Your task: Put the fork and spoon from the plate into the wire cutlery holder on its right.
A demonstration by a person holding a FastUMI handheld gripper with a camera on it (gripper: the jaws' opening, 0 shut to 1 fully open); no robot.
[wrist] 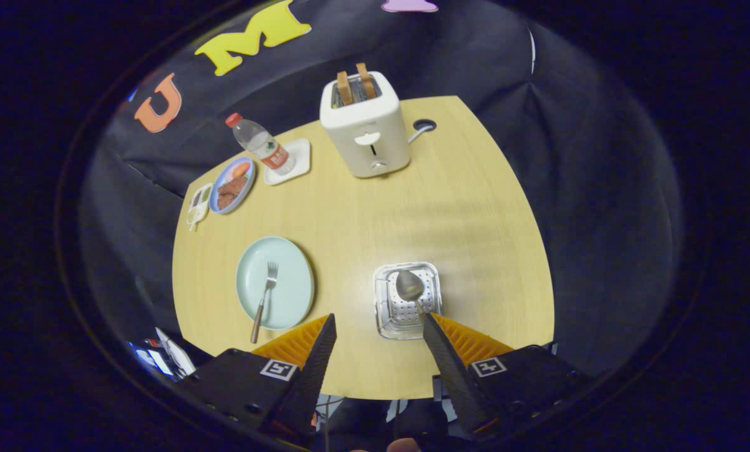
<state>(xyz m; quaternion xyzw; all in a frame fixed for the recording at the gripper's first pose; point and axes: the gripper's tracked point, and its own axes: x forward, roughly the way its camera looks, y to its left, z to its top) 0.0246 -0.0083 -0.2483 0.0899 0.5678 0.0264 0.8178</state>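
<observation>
A pale green plate point(290, 270) lies on the wooden table point(362, 213), beyond my left finger. On it rests a fork point(265, 297), tines pointing away from me and its brown handle reaching over the near rim. To the plate's right stands the metal cutlery holder point(385, 314). The spoon point(409, 285) sits inside it, bowl up, with its handle running down close to my right fingertip point(428, 320). My gripper point(379, 317) hangs high above the table's near edge, open wide, and nothing is between its fingers.
A white toaster point(367, 129) with two bread slices stands at the far side, its cord entering a hole point(424, 125). A water bottle point(262, 143) on a white coaster, a blue plate of food point(232, 185) and a small dish point(198, 205) sit far left.
</observation>
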